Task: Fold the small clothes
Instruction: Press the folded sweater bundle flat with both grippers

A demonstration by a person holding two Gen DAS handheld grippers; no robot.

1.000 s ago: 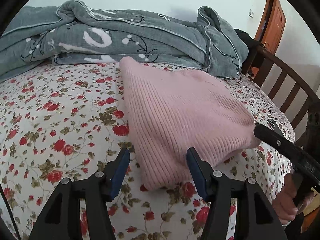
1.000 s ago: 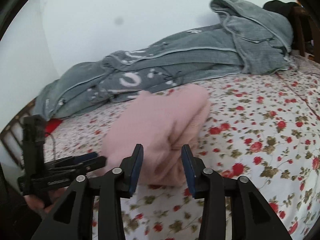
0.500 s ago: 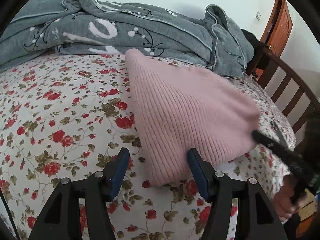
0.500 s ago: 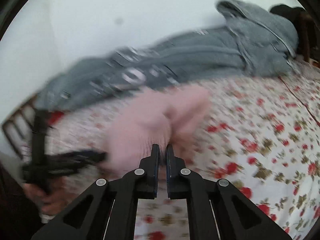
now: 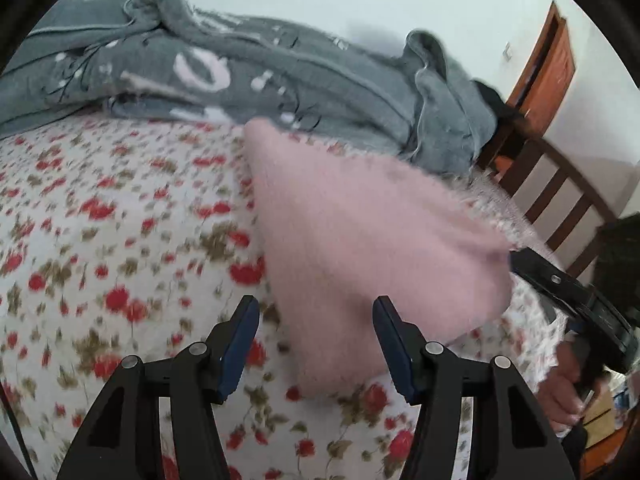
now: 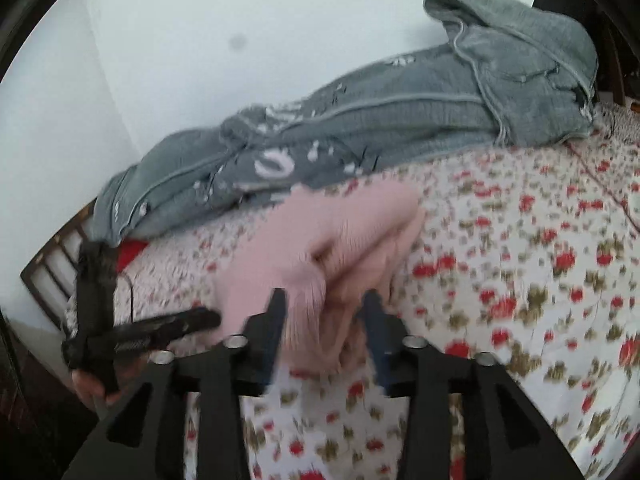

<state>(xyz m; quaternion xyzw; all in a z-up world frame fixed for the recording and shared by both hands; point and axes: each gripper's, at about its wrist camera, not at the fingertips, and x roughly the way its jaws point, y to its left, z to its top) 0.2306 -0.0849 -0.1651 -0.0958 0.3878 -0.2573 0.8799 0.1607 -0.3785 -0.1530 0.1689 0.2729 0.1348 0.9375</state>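
A folded pink knit garment [image 5: 360,240] lies on the flowered bed sheet [image 5: 100,240]. My left gripper [image 5: 316,344] is open, its blue-padded fingers on either side of the garment's near corner. In the right wrist view the garment [image 6: 320,248] is in front of my right gripper [image 6: 326,328], which is open with the fabric's near fold between its fingers. Each gripper also shows in the other's view: the right one [image 5: 560,292] at the garment's right edge, the left one [image 6: 160,328] at its left edge. Both views are blurred by motion.
A rumpled grey blanket [image 5: 260,80] with white print lies along the back of the bed by the white wall. A dark wooden bed rail [image 5: 560,184] and a brown door [image 5: 548,68] stand to the right. A red item [image 6: 132,252] peeks out beside the blanket.
My right gripper closed half a second ago and has now opened again around the garment's fold. My left gripper stayed open and shifted slightly at the near corner.
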